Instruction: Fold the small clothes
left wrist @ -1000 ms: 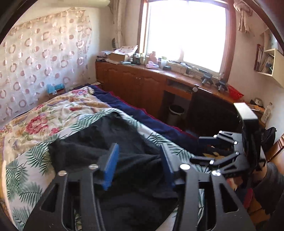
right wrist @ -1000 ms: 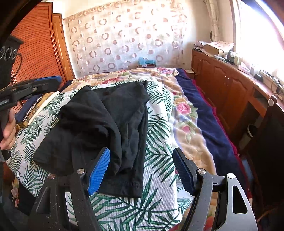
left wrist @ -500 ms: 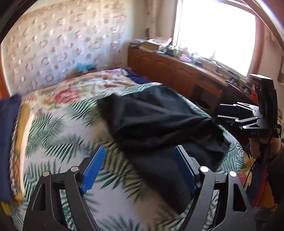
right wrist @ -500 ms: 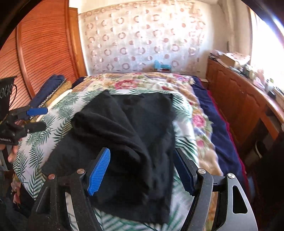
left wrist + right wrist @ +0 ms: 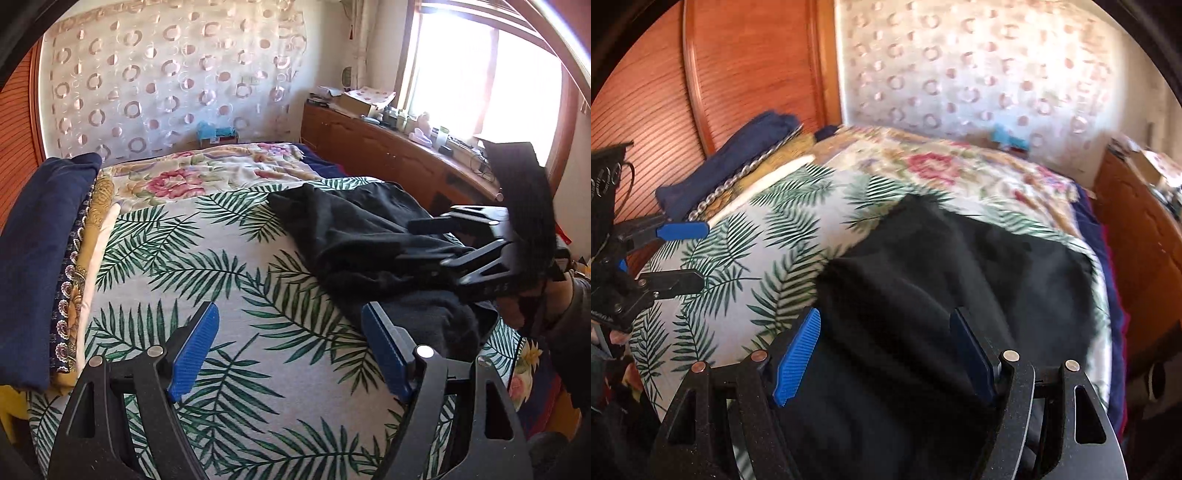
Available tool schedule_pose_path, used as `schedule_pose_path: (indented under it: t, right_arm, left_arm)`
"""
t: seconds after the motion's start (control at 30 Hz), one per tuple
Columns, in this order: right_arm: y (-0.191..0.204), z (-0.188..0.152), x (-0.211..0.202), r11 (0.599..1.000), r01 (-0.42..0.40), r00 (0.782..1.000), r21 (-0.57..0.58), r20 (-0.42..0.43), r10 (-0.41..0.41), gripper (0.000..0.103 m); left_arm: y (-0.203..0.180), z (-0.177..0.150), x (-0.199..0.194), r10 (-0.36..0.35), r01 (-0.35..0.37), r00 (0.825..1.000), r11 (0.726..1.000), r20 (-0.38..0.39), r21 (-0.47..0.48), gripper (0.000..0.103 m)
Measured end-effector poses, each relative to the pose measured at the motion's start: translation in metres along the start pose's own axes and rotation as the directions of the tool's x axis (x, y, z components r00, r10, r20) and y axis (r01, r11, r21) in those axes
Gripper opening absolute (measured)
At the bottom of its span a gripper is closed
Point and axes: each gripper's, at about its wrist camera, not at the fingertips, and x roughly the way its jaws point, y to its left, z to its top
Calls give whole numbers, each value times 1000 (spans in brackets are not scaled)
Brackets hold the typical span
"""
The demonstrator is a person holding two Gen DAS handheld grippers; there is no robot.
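A crumpled black garment (image 5: 354, 236) lies on the leaf-print bedspread (image 5: 207, 273) of a bed. My left gripper (image 5: 291, 354) hangs open over bare bedspread, just left of the garment's near edge, with nothing between its blue pads (image 5: 192, 347). The right wrist view is blurred by motion. There my right gripper (image 5: 886, 354) stands open low over the garment (image 5: 960, 266), whose cloth fills the gap behind its pads. Each gripper shows in the other's view: the right gripper (image 5: 424, 242) over the garment's right side, the left gripper (image 5: 690, 254) at the bed's left edge.
Folded navy and patterned bedding (image 5: 40, 258) is stacked along the bed's left side, against a wooden wardrobe (image 5: 738, 74). A cluttered wooden cabinet (image 5: 388, 155) runs under the window on the right. A navy blanket (image 5: 1108, 258) lines the bed's right edge. A hand (image 5: 535, 302) holds the right gripper.
My left gripper opened wider and moved off the garment onto the leaf-print bedspread to its left. My right gripper swung from the garment's right edge to over its middle.
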Motion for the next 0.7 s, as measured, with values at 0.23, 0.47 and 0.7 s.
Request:
schedule_pose_path:
  t: [0.23,0.47,0.7]
  right_arm:
    - [6,19,47,997,-5,994,-82,-107,-4,74]
    - [-7,28,50,996,-7,998,-94,-66,1,8]
    - [-73,39,8,996,81,995,30,58,-82,8]
  left_arm:
    - [8,-2,5,-14,14,1000,1000,-9,-17,80]
    - [10,-1,19,-33,33,999,999,-34,-21,80]
    - [4,4,37,-53,52,997,999,-58,-14,80]
